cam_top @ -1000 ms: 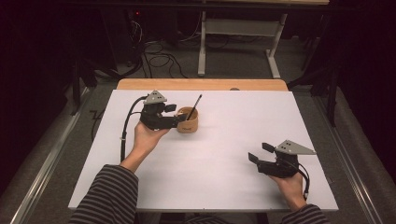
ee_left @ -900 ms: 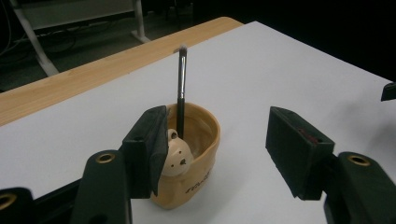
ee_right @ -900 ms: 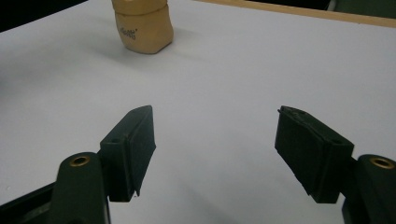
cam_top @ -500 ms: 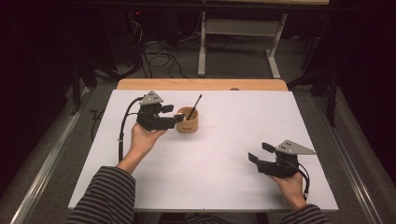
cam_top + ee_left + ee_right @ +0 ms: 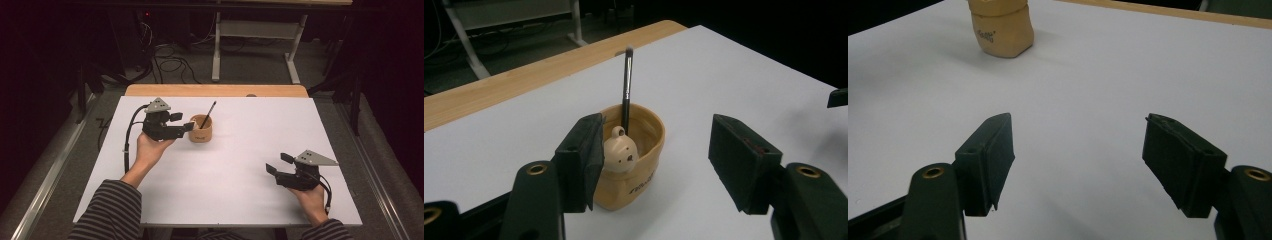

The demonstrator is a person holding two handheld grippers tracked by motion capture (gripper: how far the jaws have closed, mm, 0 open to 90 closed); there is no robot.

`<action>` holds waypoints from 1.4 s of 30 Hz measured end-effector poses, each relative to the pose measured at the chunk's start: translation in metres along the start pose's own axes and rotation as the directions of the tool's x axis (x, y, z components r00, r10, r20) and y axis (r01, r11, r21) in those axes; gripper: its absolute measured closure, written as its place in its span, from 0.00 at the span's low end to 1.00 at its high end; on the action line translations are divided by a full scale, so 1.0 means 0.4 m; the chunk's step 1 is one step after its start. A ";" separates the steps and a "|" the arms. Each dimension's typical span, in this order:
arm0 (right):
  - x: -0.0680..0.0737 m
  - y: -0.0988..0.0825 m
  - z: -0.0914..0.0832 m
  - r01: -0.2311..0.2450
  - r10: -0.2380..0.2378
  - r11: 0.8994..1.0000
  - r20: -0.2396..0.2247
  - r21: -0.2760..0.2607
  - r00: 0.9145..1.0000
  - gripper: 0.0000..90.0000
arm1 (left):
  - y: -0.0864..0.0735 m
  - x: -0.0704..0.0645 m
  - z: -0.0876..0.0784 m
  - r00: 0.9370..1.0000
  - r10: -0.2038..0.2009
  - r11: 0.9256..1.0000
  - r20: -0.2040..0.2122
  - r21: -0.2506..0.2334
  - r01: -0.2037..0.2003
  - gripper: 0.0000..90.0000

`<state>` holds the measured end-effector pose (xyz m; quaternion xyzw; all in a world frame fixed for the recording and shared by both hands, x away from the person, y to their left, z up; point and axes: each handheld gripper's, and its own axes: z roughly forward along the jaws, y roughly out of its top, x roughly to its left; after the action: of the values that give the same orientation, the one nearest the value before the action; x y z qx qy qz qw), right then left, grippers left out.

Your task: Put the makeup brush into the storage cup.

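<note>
Left hand-held gripper (image 5: 651,165) wide open, nothing gripped; tan cup (image 5: 631,155) with brush (image 5: 626,87) on table (image 5: 240,165) sits off-centre by one jaw. Should centre cup before closing. Right hand-held gripper (image 5: 276,164) open, empty, well apart.

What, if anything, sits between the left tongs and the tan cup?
Nothing visible. The open left tongs already straddle the cup, one pad beside its bear-face side; bare table lies around it.
</note>
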<state>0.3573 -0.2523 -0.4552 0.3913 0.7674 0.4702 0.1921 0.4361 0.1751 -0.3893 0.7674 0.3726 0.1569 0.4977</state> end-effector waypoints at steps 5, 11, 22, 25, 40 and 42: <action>0.000 0.000 0.000 0.001 -0.001 1.000 0.000 0.000 1.000 0.33 | -0.005 0.003 -0.006 1.000 0.003 1.000 -0.005 0.009 -0.003 0.44; 0.000 0.000 0.000 0.002 -0.002 1.000 0.000 -0.001 1.000 0.33 | -0.005 0.003 -0.017 1.000 0.002 1.000 -0.006 0.000 -0.002 0.44; 0.000 0.000 -0.001 0.002 -0.002 1.000 0.000 0.000 1.000 0.33 | -0.018 0.006 -0.038 1.000 -0.006 1.000 -0.011 -0.005 0.006 0.44; 0.000 0.000 -0.001 0.002 -0.002 1.000 0.001 0.001 1.000 0.33 | -0.023 0.009 -0.045 1.000 -0.013 1.000 -0.014 -0.011 0.013 0.44; 0.000 0.000 -0.001 0.002 -0.002 1.000 0.000 0.002 1.000 0.33 | -0.038 0.013 -0.069 0.999 -0.025 1.000 -0.024 -0.018 0.024 0.44; 0.000 0.000 -0.001 0.001 -0.001 1.000 0.001 0.002 1.000 0.33 | -0.039 0.011 -0.073 0.999 -0.025 1.000 -0.024 -0.017 0.024 0.44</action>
<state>0.3570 -0.2524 -0.4551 0.3914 0.7679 0.4692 0.1920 0.4149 0.2008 -0.3905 0.7566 0.3866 0.1632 0.5014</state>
